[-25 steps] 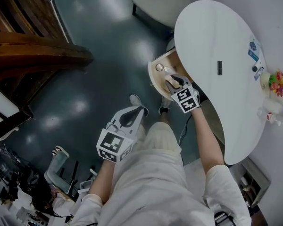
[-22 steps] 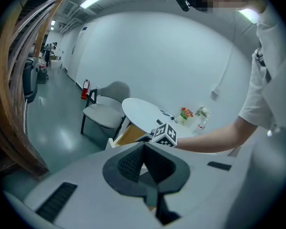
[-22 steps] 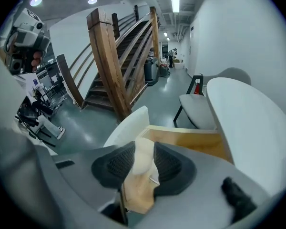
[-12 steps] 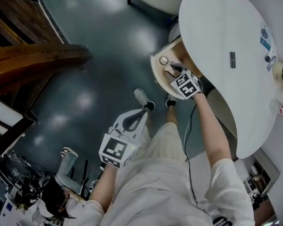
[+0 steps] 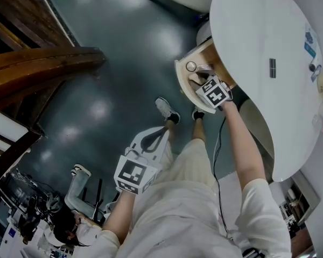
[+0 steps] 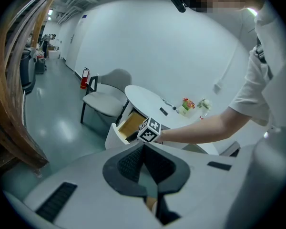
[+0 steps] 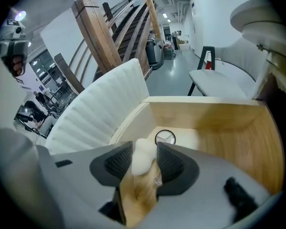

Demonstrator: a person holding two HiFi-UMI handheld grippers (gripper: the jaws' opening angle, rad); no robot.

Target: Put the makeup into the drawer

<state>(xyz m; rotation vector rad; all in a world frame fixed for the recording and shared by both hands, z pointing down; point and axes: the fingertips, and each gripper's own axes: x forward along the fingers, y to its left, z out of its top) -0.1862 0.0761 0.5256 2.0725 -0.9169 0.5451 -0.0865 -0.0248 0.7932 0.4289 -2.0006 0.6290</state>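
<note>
The wooden drawer stands pulled out from under the white table. My right gripper points down into it. In the right gripper view a white makeup piece sits between the pads of the right gripper. Its jaws have just been opening, and the piece still lies in the gap above the drawer floor. A round compact lies on that floor just beyond the jaws, and the same round compact shows in the head view. My left gripper hangs shut and empty over the floor, beside the person's legs.
A black item lies in the drawer at the right. The drawer's ribbed white front curves at the left. The tabletop carries a small black bar. A grey chair stands beyond the table, and a wooden stair fills the left.
My right gripper has sunk deeper into the drawer with the white piece between its jaws. The left gripper has dropped a little beside the legs.
</note>
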